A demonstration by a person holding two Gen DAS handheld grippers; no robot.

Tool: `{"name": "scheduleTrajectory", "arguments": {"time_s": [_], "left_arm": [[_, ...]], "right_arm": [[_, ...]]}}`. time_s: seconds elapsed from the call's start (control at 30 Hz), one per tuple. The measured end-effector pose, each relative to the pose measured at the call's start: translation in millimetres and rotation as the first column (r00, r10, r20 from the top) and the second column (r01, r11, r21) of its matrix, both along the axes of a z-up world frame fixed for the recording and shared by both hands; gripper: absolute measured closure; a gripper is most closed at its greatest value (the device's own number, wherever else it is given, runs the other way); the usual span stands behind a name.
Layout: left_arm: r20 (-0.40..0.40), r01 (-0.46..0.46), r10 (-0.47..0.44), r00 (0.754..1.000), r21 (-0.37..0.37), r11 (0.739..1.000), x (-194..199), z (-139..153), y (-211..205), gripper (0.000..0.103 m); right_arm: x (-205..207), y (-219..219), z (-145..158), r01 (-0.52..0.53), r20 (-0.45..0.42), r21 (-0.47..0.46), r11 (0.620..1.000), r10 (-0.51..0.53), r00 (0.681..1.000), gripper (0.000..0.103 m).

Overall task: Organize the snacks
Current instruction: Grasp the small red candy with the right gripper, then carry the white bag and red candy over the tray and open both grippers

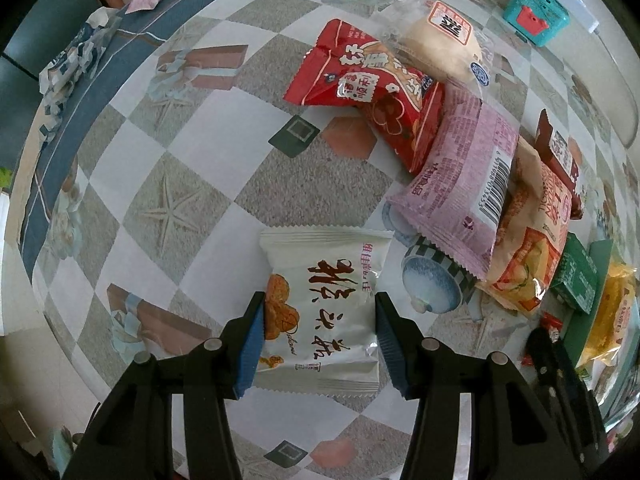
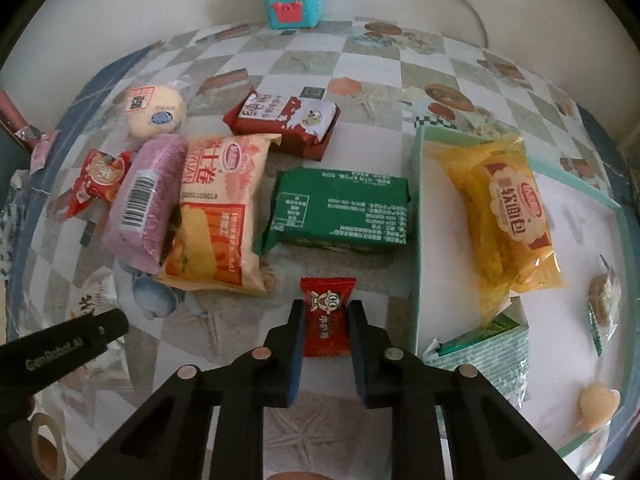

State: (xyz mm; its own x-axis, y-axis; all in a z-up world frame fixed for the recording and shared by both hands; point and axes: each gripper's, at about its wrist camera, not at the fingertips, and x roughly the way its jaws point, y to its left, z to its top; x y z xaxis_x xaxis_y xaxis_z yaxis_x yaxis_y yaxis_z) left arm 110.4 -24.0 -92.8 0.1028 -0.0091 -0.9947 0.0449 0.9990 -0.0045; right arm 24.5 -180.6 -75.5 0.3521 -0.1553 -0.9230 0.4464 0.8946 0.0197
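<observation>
My left gripper [image 1: 320, 304] points down at the checked tablecloth and is shut on a white snack packet [image 1: 320, 252] with brown characters; both blue pads press its sides. In the right wrist view, my right gripper [image 2: 327, 307] is shut on a small red candy packet [image 2: 328, 324], just left of the teal-rimmed white tray [image 2: 416, 220]. The tray holds a yellow bread packet [image 2: 508, 216], a green packet [image 2: 480, 356] and small wrapped snacks [image 2: 604, 304]. The left gripper's black body [image 2: 60, 352] shows at the lower left.
Loose snacks lie left of the tray: a green packet [image 2: 340, 208], an orange-cream packet [image 2: 224, 216], a pink packet [image 2: 144, 200], a red packet [image 1: 372, 92], a round bun [image 2: 156, 114] and a red-white packet [image 2: 288, 120]. A teal toy box [image 2: 290, 0] stands by the wall.
</observation>
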Motion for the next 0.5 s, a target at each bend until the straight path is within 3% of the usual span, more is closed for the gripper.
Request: {"name": "scheduleTrajectory", "arguments": {"time_s": [0.27,0.5], "left_arm": [[0.003,0.002,-0.002,1.000,-0.013,1.000,3,5,2,0.050],[0.053,-0.001,0.001,0.999,-0.015,1.000,3,26,6,0.050]], "right_arm": [[-8,-4,12,0.014,0.038,0.031,0.999,-0.016,0.999,0.083],[-13,-5,31,0.029,0.096,0.040,0.999,-0.033,0.995,0.083]]}}
